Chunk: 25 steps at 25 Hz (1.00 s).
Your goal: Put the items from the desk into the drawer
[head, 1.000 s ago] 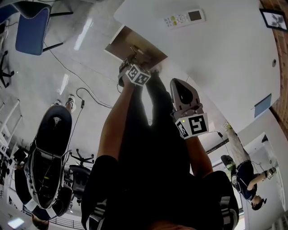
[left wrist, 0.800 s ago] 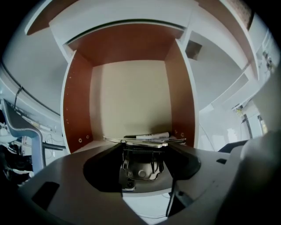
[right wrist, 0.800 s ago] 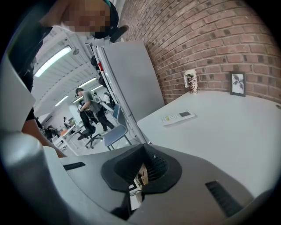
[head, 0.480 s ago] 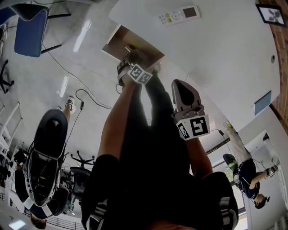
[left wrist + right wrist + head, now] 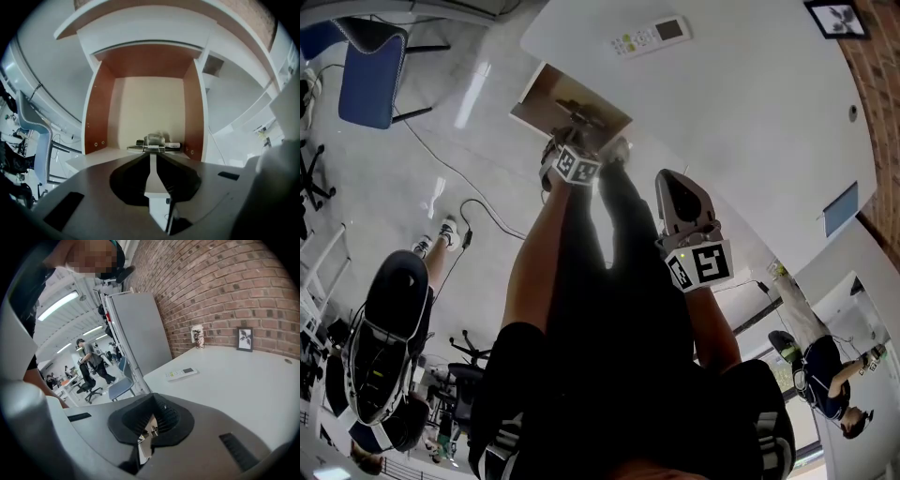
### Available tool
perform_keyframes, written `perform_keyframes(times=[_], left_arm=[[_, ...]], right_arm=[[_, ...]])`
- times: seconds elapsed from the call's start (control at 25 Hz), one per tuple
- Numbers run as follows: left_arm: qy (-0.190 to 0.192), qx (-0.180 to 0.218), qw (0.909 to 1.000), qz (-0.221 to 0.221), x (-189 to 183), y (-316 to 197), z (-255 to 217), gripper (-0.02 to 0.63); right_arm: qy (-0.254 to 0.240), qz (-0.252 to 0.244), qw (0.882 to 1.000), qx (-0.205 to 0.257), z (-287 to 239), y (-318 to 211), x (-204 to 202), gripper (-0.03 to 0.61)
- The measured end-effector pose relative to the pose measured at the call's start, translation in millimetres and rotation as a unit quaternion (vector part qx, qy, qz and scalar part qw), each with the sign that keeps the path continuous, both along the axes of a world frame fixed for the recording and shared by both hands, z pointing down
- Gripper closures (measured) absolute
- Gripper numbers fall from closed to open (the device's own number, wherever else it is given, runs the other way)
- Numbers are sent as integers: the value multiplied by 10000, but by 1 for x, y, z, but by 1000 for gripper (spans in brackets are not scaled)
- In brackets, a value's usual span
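We judge the job partly done: a small metal clip [image 5: 153, 139] and a black-and-white pen [image 5: 172, 146] lie in the open drawer [image 5: 98, 112], while the remote [image 5: 649, 36] (pale, slim, buttons up) is left on the bench [image 5: 741, 112]. The left tool [image 5: 151, 149] has just been closing to a slit above the clip, with nothing visibly between its jaws. The right tool [image 5: 149, 429] is narrow and empty.

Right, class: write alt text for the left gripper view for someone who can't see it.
The left gripper, its jaws just closed to a thin slit, points into an open drawer with brown sides and a pale floor. Its tips meet a small silvery item beside a black marker; whether they grip it is unclear.
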<state>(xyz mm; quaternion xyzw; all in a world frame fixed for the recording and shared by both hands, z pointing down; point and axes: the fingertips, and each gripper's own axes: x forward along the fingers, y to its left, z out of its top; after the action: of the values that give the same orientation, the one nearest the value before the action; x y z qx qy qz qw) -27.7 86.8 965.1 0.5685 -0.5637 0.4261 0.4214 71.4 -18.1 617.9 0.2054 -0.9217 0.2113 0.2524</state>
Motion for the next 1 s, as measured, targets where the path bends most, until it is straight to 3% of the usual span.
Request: perform_keyframes(times=[0.16,0.28,0.4,0.64,0.84,1.0], left_arm=[[209,658,9968,-413,4,-7,-36,609],[455,1335,9873,-734,9,-24,-80,612],[643,2085,9707,-1004,9,-40,-132,612],[315,3185,9380,-1330,6,-49,-248,614],[139,4174,8988,-1332,12,-49,-366,614],[96,4698,8752,-1148,21,-51,-441,614]], right_arm=[[-180,-10,9996,205,-21,-3,8,578],[-318,-32,9989,346,-41,-4,16,578],[-445,-48,9978,484,-61,-3,23,578],[-714,-137,9948,707,-95,3,45,578],[-1009,-237,9905,905,-121,9,54,578],[-1233,-175,9869,1030,-145,6,51,578]])
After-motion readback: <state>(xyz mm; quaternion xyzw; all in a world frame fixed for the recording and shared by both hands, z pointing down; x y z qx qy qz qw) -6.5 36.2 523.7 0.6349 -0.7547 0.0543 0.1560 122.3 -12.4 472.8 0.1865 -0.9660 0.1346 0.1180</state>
